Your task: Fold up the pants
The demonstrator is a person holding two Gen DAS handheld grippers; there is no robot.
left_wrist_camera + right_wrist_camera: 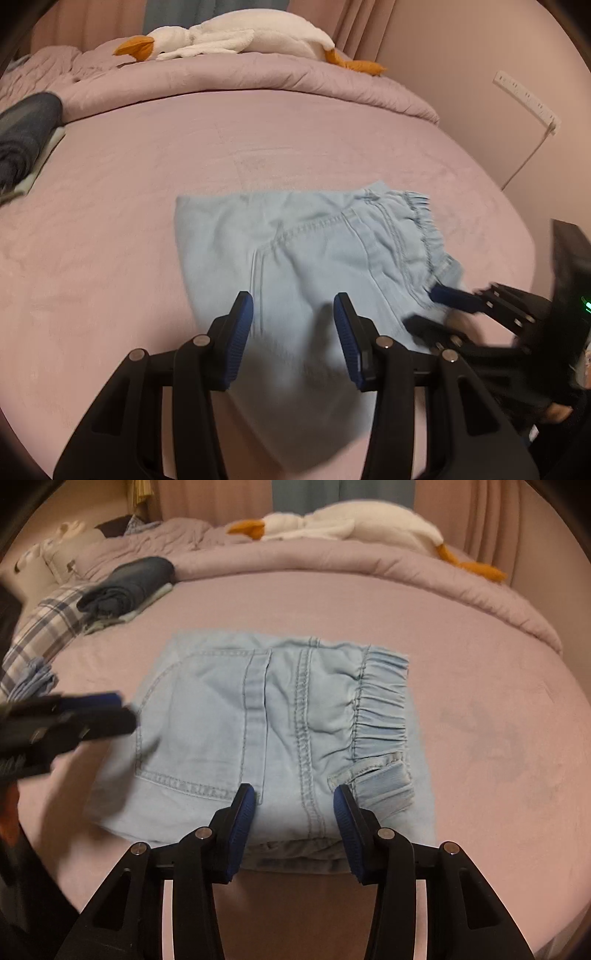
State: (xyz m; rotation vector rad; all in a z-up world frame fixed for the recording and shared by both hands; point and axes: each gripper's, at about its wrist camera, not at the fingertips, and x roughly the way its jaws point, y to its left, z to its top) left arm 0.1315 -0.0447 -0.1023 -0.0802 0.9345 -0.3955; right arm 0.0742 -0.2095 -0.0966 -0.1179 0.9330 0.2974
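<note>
In the left wrist view, the left tool (pixel 293 325) hangs over the light blue pants (pixel 314 243), which lie folded into a small flat square on the pink bed (pixel 110 221). Its two blue pads stand apart and pinch nothing; the cloth is just under them. The right tool (pixel 439 308) pokes in from the right, close to the edge by the waistband, and it looks blurry. A white toy goose (pixel 236 37) rests on the puffy blanket far back, well away. In the right wrist view, the right tool (pixel 294 806) is over the near edge of the pants (pixel 258 709), near the thick seam. Its pads are apart too, with nothing squeezed between them. The stretchy waistband (pixel 382 698) sits on the right side, on top. The left tool (pixel 107 710) comes in from the left, by the pocket edge. A dark folded pile (pixel 125 585) waits at the back left, maybe clothes already done. The pants look almost finished, so the tools may be there to smooth or fold once more.
</note>
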